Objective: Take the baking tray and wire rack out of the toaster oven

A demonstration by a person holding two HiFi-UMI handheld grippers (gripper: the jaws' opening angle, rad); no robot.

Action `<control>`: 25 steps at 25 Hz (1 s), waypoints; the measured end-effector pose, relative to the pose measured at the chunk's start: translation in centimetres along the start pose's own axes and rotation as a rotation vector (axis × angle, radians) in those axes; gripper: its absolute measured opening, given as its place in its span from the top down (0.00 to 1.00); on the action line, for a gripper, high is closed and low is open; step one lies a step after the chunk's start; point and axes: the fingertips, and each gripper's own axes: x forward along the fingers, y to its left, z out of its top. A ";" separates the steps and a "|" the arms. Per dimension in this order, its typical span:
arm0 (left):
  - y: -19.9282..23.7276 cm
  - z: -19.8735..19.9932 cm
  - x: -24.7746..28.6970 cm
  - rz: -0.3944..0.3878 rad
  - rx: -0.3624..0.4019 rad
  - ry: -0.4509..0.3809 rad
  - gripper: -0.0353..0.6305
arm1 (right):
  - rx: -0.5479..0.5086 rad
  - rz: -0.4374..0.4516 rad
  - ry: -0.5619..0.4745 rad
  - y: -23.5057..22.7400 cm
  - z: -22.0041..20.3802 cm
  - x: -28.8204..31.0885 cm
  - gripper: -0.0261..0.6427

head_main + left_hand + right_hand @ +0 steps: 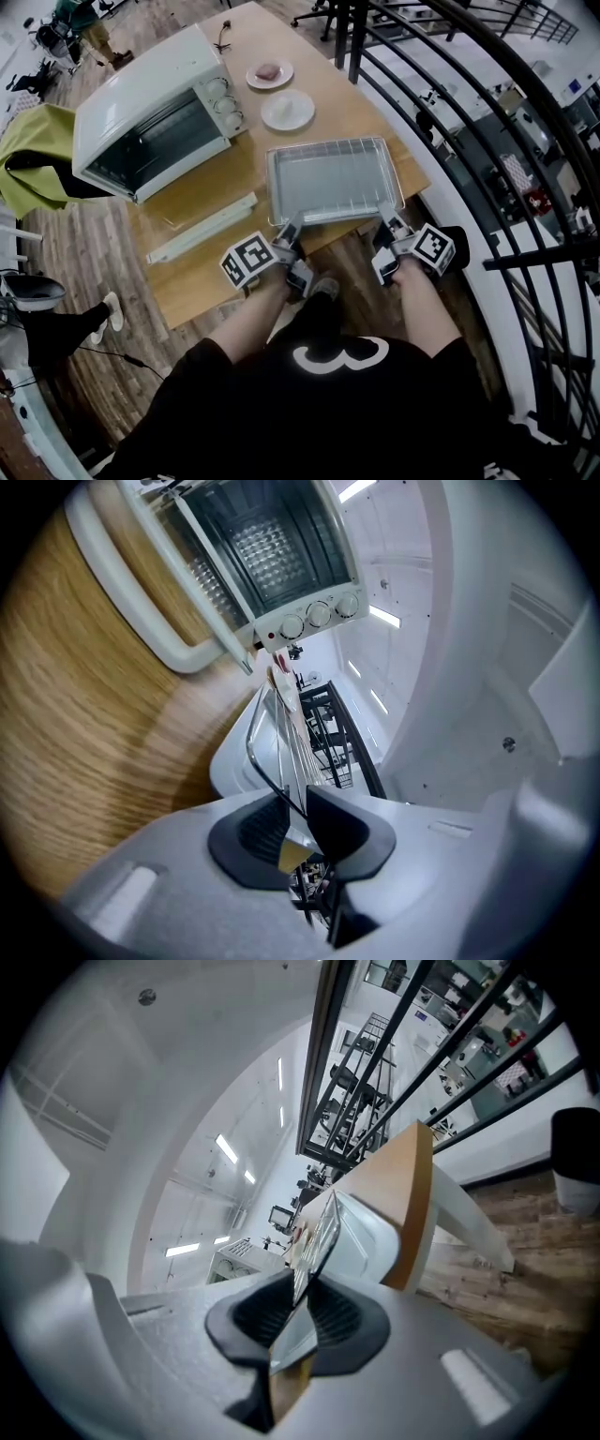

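A long light-wood desk (246,33) stands on a floor of brown wooden planks (84,253). Toward its far end sit two small round white plates just beside each other. The farther plate (255,79) carries a pinkish lump (268,70); the nearer plate (288,110) looks bare from here. A black cable (223,36) lies at the far edge. A long, narrow white strip (202,228) lies slantwise near the desk's left front corner. Off to the left, a yellow-green cloth (33,159) is draped over something dark. A curved black metal railing (359,37) runs along the right side. Someone's white shoe (111,309) shows on the floor at left.
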 end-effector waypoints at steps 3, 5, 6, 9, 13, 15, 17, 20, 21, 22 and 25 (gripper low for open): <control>0.6 -0.1 0.3 0.005 -0.009 0.016 0.87 | 0.004 -0.012 0.015 -0.6 -0.2 0.2 0.89; 1.1 -0.3 0.3 0.011 -0.030 0.020 0.87 | 0.017 -0.011 0.020 -0.9 -0.3 0.2 0.89; 1.3 -0.4 0.2 0.016 -0.045 0.018 0.87 | 0.033 -0.011 0.018 -1.1 -0.4 0.2 0.89; 2.1 -0.5 0.0 0.023 -0.101 0.008 0.87 | 0.100 -0.018 0.006 -1.6 -0.4 0.1 0.86; 2.2 -0.5 0.0 0.024 -0.115 0.023 0.86 | 0.107 -0.009 0.036 -1.3 -0.4 0.2 0.78; 1.9 -0.5 0.0 0.021 -0.077 0.051 0.83 | 0.064 -0.004 0.079 -0.9 -0.6 0.3 0.73; 1.6 -0.6 0.1 0.010 -0.031 0.084 0.79 | -0.002 0.000 0.132 -0.6 -0.8 0.3 0.69; 1.0 -1.2 0.3 -0.011 0.049 0.155 0.73 | -0.143 -0.019 0.243 -0.6 -1.8 -0.2 0.66; 0.8 -1.5 0.3 -0.015 0.084 0.184 0.73 | -0.201 -0.013 0.281 -0.5 -2.2 -0.3 0.66; 0.7 -1.8 0.2 -0.016 0.119 0.214 0.72 | -0.257 0.002 0.313 -0.3 -2.5 -0.4 0.65; 0.6 -2.7 0.2 -0.012 0.205 0.293 0.71 | -0.398 0.017 0.379 -0.1 -3.0 -0.7 0.65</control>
